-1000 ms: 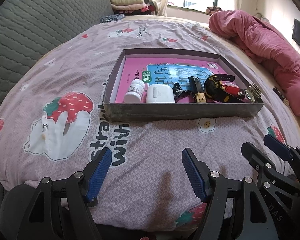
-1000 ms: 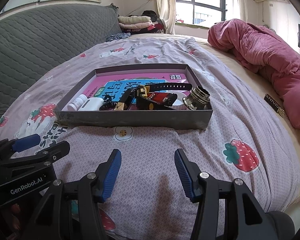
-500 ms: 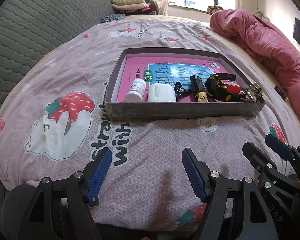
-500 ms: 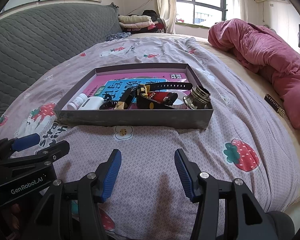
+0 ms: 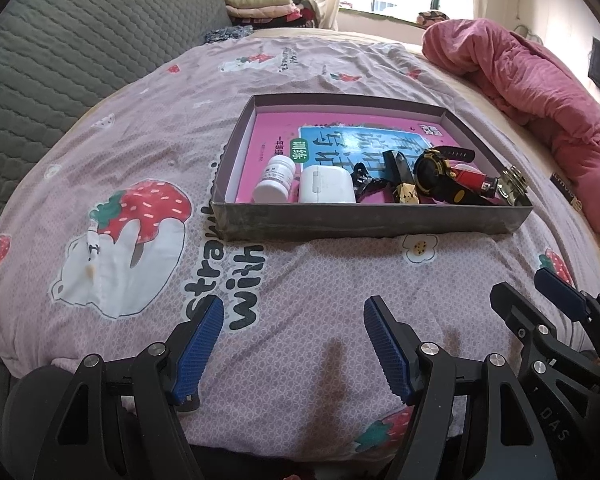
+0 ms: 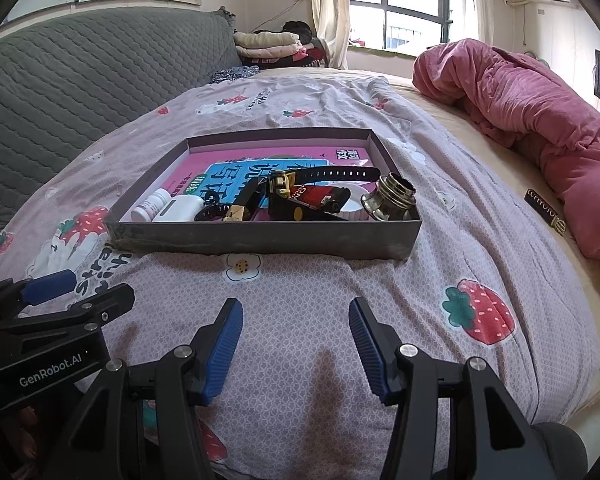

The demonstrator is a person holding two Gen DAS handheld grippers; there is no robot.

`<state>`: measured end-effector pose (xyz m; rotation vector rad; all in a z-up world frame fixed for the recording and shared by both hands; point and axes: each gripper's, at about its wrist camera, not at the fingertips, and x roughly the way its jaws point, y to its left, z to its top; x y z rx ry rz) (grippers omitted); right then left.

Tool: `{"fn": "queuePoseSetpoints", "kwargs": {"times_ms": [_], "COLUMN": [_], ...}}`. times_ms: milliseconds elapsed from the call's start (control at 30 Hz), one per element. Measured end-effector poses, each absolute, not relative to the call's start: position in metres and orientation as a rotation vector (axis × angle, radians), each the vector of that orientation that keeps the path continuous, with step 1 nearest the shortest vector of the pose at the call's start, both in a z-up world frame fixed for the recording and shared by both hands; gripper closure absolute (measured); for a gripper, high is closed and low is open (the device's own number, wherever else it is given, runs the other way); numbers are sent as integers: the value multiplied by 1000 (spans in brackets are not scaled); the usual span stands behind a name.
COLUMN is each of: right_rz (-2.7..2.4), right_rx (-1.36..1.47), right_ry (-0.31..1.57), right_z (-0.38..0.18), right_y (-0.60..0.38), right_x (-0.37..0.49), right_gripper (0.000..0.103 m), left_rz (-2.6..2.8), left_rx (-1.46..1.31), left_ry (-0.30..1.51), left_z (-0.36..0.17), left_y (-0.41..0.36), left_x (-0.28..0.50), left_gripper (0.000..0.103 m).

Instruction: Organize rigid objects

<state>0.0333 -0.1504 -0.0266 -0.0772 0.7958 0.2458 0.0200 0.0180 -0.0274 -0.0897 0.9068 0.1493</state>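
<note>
A shallow grey box [image 5: 372, 224] [image 6: 260, 238] lies on the bed with a pink book [image 5: 340, 136] on its floor. Along its near side lie a white pill bottle [image 5: 275, 179] [image 6: 151, 206], a white charger case [image 5: 327, 190] [image 6: 179, 209], a black clip, a black-and-yellow watch [image 5: 434, 170] [image 6: 284, 196], a red lighter [image 5: 470, 178] and a metal cap [image 6: 390, 196]. My left gripper [image 5: 294, 344] is open and empty over the sheet, short of the box. My right gripper [image 6: 296, 340] is open and empty beside it.
The bed has a lilac strawberry-print sheet [image 5: 140, 220]. A pink quilt [image 6: 540, 120] is heaped at the right, with a small dark object [image 6: 544, 210] beside it. A grey quilted headboard [image 6: 80, 80] runs along the left. Folded clothes [image 6: 272, 44] lie at the back.
The box sits very slightly higher in the left wrist view. Both grippers stay open and almost still.
</note>
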Motion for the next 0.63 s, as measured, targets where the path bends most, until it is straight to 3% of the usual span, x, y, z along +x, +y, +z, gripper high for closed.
{"fn": "queuePoseSetpoints", "kwargs": {"times_ms": [633], "right_rz": [235], "right_rx": [-58], "right_ry": [803], "right_z": [-27], "right_y": [-155], "right_x": [36], "right_gripper": [48], "left_rz": [140], "left_rx": [-82], "left_ry": [897], "left_z": [-26], "left_y": [21], "left_x": [26], "left_gripper": [29]}}
